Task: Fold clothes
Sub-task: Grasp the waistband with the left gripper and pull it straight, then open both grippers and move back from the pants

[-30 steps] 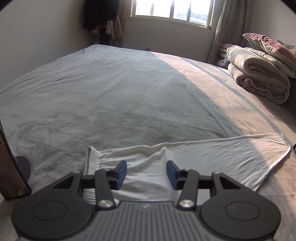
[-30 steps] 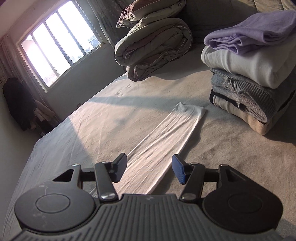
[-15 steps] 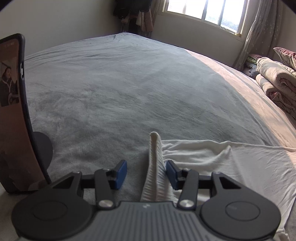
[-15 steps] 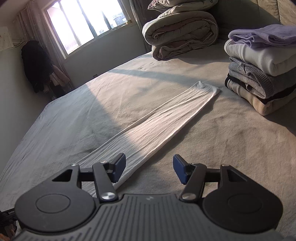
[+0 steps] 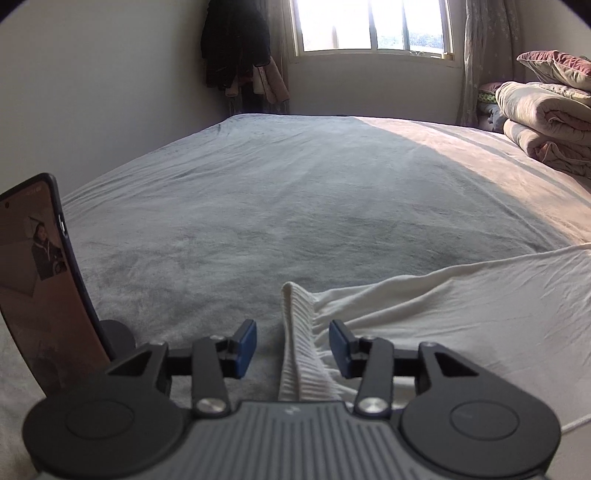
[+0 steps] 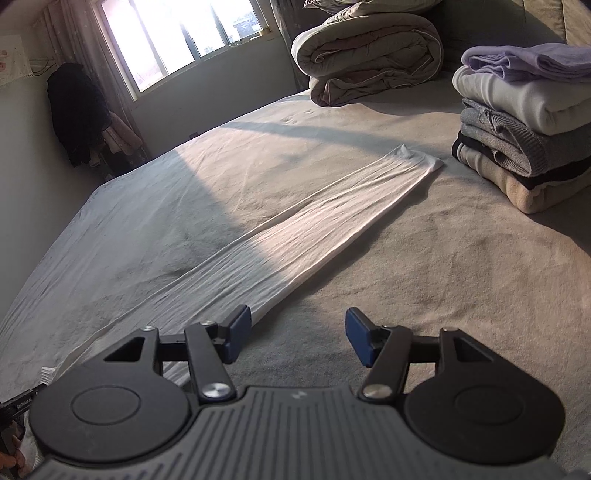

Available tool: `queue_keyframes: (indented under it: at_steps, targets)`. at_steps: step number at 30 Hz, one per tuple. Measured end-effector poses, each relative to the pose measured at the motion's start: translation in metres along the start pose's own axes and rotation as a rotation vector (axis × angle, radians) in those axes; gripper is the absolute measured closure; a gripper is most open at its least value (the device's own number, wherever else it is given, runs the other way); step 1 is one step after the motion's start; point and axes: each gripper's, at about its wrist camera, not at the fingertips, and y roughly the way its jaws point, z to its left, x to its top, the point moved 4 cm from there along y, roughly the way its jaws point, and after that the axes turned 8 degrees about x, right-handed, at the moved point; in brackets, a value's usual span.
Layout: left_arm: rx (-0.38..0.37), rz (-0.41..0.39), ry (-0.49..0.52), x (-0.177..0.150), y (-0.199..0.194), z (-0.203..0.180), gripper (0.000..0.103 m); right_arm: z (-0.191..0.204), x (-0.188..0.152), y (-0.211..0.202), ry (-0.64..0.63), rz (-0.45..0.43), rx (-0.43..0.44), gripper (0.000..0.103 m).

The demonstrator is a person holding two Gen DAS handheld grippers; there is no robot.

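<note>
Hidden or cut off: the near end of the white garment [image 5: 443,306] runs under the left gripper's body in the left wrist view, so where its ribbed band [image 5: 299,343] ends cannot be told; its right part leaves the picture edge.
Hard to make out: the phone [image 5: 33,280] standing on a stand at the left edge shows a small blurred picture (no detail readable); dark clothes [image 5: 234,40] hang in the far corner by the window [image 5: 373,26].
Left gripper [image 5: 292,349]: jaws wide apart, gripping nothing; the raised ribbed band stands up between the two blue pads [image 5: 246,347], touching neither as far as can be seen.
Right gripper [image 6: 298,339]: jaws wide apart and empty, low over the grey bedspread [image 6: 424,280].
Garment, from the right: it lies as a long narrow strip, flat on the bed; its near edge passes just beside the left-hand pad, the gap between the pads being over bare bedspread.
Beyond the strip: its far end lies near a stack of folded clothes [image 6: 524,118], with rolled quilts [image 6: 369,55] farther back.
</note>
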Motion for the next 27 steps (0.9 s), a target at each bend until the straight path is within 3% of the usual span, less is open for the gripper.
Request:
queue_keyframes:
  at_steps: [5,8,12,16,20,24,27]
  targets:
    - [-0.064,-0.012,-0.019,-0.011,-0.018,0.006,0.053,0.014,-0.014,0.0,-0.05,0.04,0.026,0.039]
    - [-0.09,-0.006,-0.018,-0.023,-0.02,0.01,0.045,0.028,-0.03,-0.002,-0.103,0.057,0.052,0.037]
    - [-0.126,0.001,-0.017,-0.039,-0.023,0.016,0.04,0.053,-0.064,-0.011,-0.238,0.039,0.107,0.032]
    - [-0.161,0.009,-0.017,-0.055,-0.027,0.021,0.039,0.066,-0.102,-0.02,-0.382,0.09,0.151,0.027]
    - [-0.158,0.033,-0.055,-0.06,-0.03,0.035,0.038,0.057,-0.125,-0.041,-0.479,0.111,0.166,0.022]
    - [-0.169,0.056,-0.09,-0.06,-0.036,0.045,0.035,0.036,-0.128,-0.07,-0.513,0.059,0.14,0.008]
    - [-0.174,0.058,-0.104,-0.06,-0.042,0.048,0.033,0.015,-0.126,-0.088,-0.497,0.023,0.085,0.005]
